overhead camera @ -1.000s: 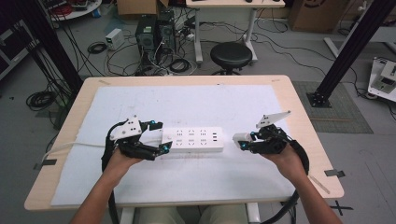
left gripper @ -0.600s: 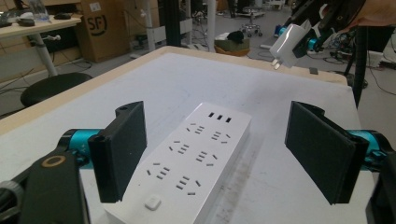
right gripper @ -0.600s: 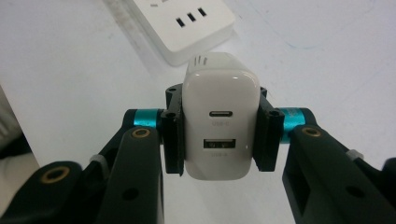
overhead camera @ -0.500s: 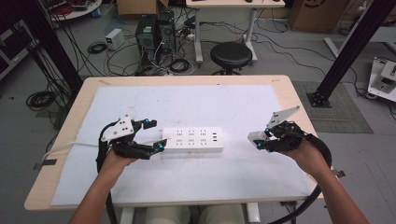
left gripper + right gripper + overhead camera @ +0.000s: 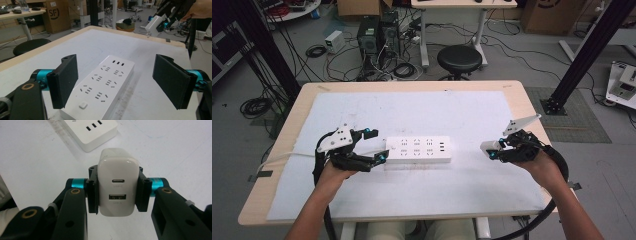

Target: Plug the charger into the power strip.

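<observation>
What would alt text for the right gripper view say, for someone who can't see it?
A white plastic wall charger with two ports on its face is clamped between the black fingers of the right gripper. Beyond it, one end of a white rectangular power strip lies on the white table cover.

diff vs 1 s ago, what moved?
The right gripper, shut on the white charger, carried it rightward, away from the power strip. No grab or release. The strip stayed put, and the left gripper stayed open around its left end.
</observation>
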Available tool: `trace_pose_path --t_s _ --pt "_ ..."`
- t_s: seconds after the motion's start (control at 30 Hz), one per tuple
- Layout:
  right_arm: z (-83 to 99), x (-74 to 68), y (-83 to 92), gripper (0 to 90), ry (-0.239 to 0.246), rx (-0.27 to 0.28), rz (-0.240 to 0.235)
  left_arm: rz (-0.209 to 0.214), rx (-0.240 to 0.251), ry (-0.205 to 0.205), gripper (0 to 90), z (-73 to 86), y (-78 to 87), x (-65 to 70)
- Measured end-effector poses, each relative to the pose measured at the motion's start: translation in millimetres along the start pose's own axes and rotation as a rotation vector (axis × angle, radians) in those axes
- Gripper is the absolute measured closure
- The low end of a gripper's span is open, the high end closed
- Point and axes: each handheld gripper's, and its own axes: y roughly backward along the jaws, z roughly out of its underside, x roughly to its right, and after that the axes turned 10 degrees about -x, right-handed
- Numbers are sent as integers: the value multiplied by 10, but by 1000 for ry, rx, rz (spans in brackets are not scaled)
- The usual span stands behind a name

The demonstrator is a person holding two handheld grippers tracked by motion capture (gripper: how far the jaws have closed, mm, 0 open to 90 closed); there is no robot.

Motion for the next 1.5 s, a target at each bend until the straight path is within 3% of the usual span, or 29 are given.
trace_pose_path --t_s 0.13,0.43,0.93,1.33,1.5 --pt "-120 -9 14 634 31 -11 9 -19 6 6 206 10 50 -15" --pt "-346 -39 28 634 92 -27 6 -71 -33 3 206 59 111 -51" --pt "-672 -81 -115 634 156 -56 -1 -77 -54 14 205 188 130 -53" --pt "-1209 -191 -347 635 281 -118 -8 -95 -49 30 206 287 229 -67" --pt "-1400 -230 -432 634 319 -151 -11 -102 -55 14 206 312 255 -66"
